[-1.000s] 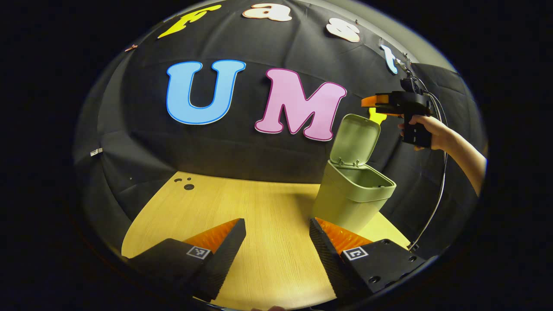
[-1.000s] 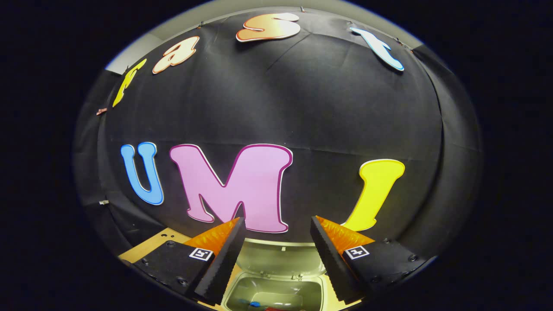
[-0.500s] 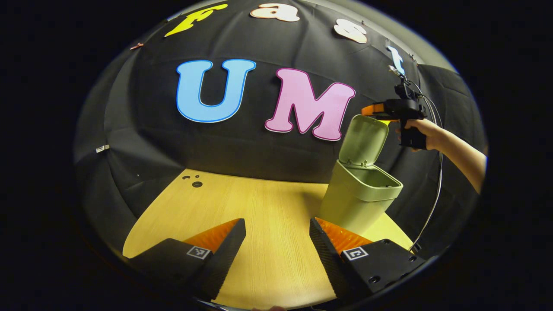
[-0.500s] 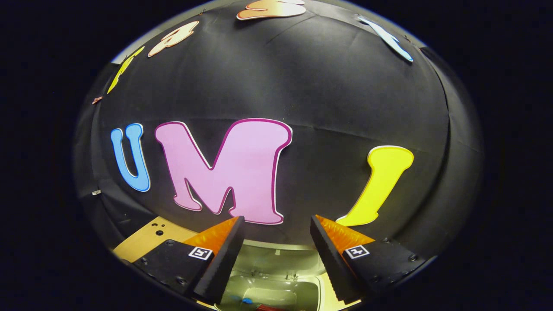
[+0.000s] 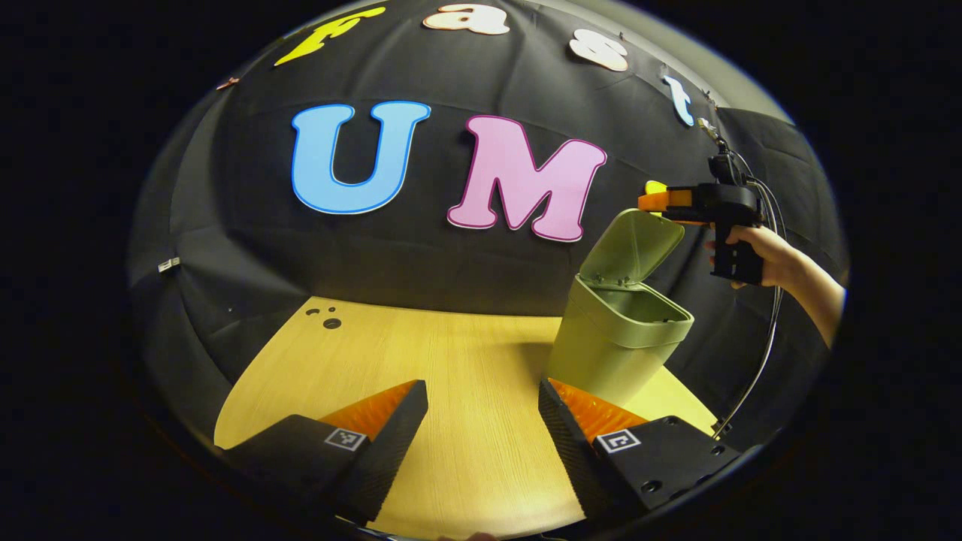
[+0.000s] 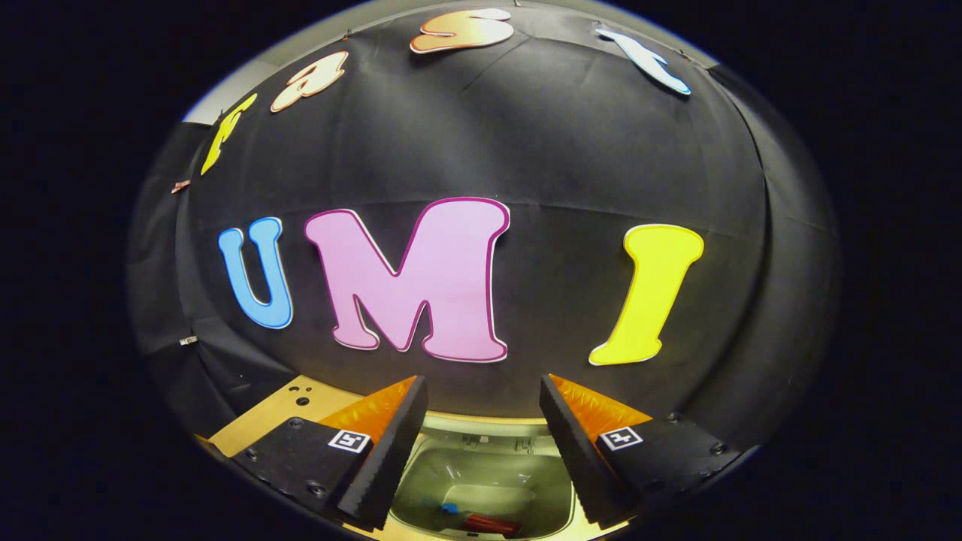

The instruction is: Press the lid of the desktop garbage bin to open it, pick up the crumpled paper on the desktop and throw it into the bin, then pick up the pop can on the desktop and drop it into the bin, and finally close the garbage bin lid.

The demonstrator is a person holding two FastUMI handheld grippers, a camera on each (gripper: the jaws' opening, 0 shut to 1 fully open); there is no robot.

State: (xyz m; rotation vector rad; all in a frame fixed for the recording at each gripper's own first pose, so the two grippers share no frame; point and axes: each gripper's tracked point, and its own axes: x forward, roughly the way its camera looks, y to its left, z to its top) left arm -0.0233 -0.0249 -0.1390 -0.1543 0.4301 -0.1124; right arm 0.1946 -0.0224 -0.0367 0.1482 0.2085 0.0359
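The green bin (image 5: pixel 612 353) stands on the wooden table (image 5: pixel 451 361) at the right, its lid (image 5: pixel 633 244) hinged up and tilted forward over the opening. A hand (image 5: pixel 759 248) holds my right gripper (image 5: pixel 652 200) at the lid's top edge. In the right gripper view that gripper (image 6: pixel 481 398) is open and hangs just above the bin's mouth (image 6: pixel 481 466). Inside lie a red object (image 6: pixel 488 524), apparently the pop can, and a small blue bit (image 6: pixel 449 509). My left gripper (image 5: pixel 481 406) is open over the table, left of the bin, holding nothing.
The booth's black cloth wall rises right behind the bin. A cable (image 5: pixel 759 361) hangs from the right gripper down past the table's right edge. Small dark holes (image 5: pixel 329 323) mark the table's far left corner.
The lid has tipped from nearly upright to leaning forward over the opening. The right gripper has come to rest against the lid's top edge. The left gripper has barely shifted.
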